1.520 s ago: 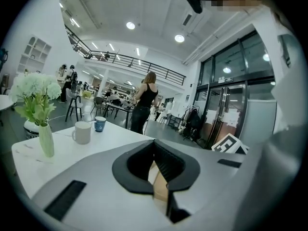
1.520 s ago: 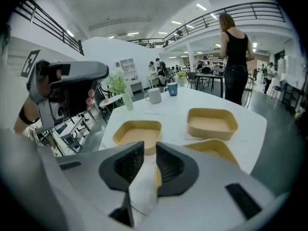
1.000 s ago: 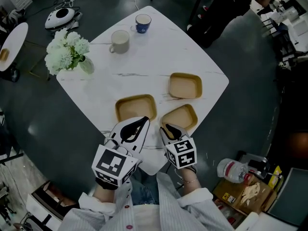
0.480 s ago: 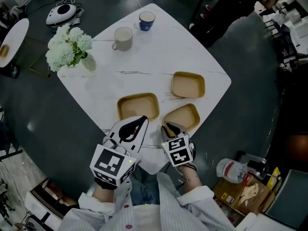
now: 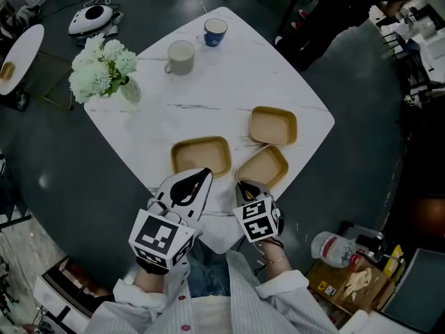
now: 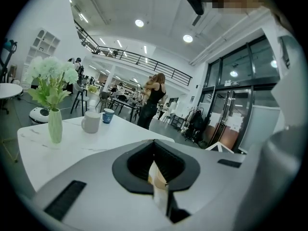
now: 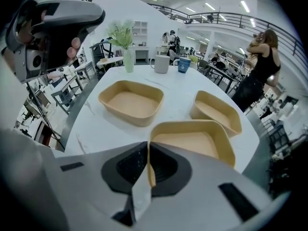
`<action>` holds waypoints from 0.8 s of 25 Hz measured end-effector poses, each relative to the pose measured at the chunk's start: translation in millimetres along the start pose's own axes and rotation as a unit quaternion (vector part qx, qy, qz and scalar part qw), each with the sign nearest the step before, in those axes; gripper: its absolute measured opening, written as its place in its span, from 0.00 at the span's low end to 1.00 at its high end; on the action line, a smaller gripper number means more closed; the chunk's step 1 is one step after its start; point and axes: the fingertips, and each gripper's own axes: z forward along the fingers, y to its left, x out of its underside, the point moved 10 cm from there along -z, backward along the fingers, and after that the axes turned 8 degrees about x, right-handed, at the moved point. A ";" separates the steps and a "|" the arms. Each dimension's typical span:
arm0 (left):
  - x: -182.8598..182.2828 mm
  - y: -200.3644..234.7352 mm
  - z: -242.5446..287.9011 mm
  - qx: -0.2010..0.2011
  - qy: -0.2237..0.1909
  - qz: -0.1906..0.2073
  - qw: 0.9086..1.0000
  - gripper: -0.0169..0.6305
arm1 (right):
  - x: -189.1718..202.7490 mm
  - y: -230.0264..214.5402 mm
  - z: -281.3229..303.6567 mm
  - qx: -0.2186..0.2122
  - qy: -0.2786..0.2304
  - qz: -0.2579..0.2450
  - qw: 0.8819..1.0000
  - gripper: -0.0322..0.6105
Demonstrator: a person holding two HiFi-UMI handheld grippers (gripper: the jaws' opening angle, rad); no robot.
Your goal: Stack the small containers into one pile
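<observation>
Three tan shallow containers lie apart on the white table [image 5: 208, 89]: a left one [image 5: 201, 156], a far right one [image 5: 273, 125] and a near right one [image 5: 261, 167]. My right gripper [image 5: 241, 184] is shut on the near rim of the near right container [image 7: 192, 141], and the rim shows pinched between the jaws [image 7: 147, 170]. My left gripper [image 5: 201, 175] sits at the near edge of the left container. Its jaws [image 6: 158, 177] are shut with a tan sliver between them, and the gripper body hides the rest of that container in the left gripper view.
A vase of white flowers [image 5: 104, 72], a white mug [image 5: 181, 56] and a blue cup [image 5: 215, 30] stand at the table's far side. On the floor are a white device [image 5: 92, 19], a plastic bottle [image 5: 334, 248] and a round side table [image 5: 17, 58].
The right gripper has turned a little and edged left at the near container's rim. The left gripper and the containers have stayed put.
</observation>
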 end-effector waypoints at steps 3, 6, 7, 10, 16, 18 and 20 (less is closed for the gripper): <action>-2.6 0.2 -0.6 -0.001 -0.003 0.002 1.000 0.05 | -0.6 -1.3 -3.9 0.007 -0.003 0.006 1.000 0.09; -4.9 -0.7 -1.5 -0.002 -0.005 0.003 1.000 0.05 | -2.4 -3.9 -10.1 0.012 -0.009 0.015 1.000 0.09; -5.3 -0.6 -2.0 -0.002 -0.006 0.004 1.000 0.05 | -3.5 -4.6 -12.6 0.015 -0.011 0.020 1.000 0.09; -6.9 0.2 -3.9 -0.003 -0.010 0.005 1.000 0.05 | -6.7 -4.4 -18.3 0.017 -0.017 0.037 0.999 0.09; -11.3 0.2 -10.8 -0.009 -0.015 0.010 1.000 0.05 | -19.6 -4.1 -29.4 0.023 -0.038 0.052 0.998 0.08; -13.1 0.1 -14.1 -0.014 -0.016 0.012 1.000 0.05 | -24.2 -4.7 -32.8 0.025 -0.045 0.054 0.997 0.08; -14.7 -0.2 -17.6 -0.020 -0.017 0.014 1.000 0.05 | -27.3 -5.3 -35.8 0.026 -0.052 0.057 0.997 0.08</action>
